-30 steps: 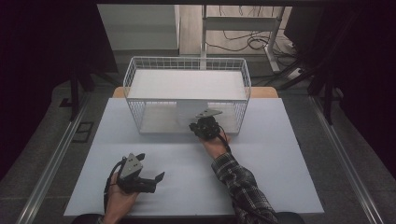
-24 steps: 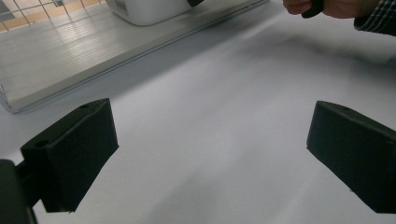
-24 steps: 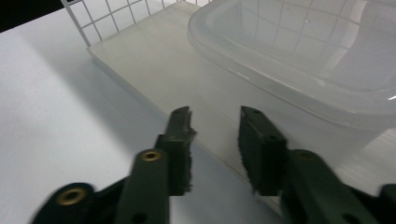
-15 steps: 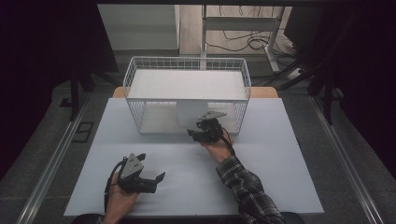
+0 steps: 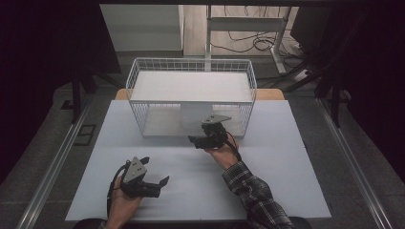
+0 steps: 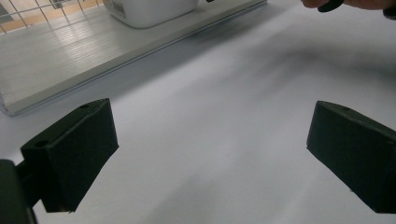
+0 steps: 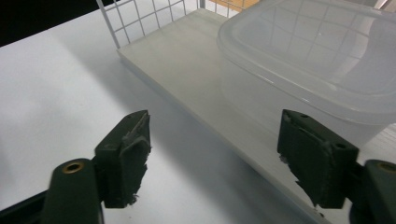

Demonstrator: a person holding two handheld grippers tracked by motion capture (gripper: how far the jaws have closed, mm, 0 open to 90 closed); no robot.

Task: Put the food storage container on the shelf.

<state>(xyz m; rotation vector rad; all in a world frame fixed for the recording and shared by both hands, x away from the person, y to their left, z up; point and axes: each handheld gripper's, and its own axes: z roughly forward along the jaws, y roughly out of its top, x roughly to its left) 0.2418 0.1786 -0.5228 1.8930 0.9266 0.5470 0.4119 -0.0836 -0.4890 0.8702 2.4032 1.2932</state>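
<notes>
**op_remote:** Right gripper view has my right gripper [image 7: 212,158] with its jaws standing wide, they've just been opening, nothing between the pads. The clear plastic container [image 7: 322,60] sits just ahead of the right-hand jaw, on the lower shelf [image 7: 187,70] of the white wire rack [image 5: 191,95].

**benchlurker:** Touching it?

**op_remote:** Can't tell for sure, looks like a small gap. The shelf edge runs across just in front of both jaws.

**benchlurker:** And the other hand?

**op_remote:** My left gripper [image 5: 155,179] rests low over the white table [image 5: 286,181], jaws spread wide, bare tabletop between them. The rack is well ahead of those jaws, container far up left.
</notes>
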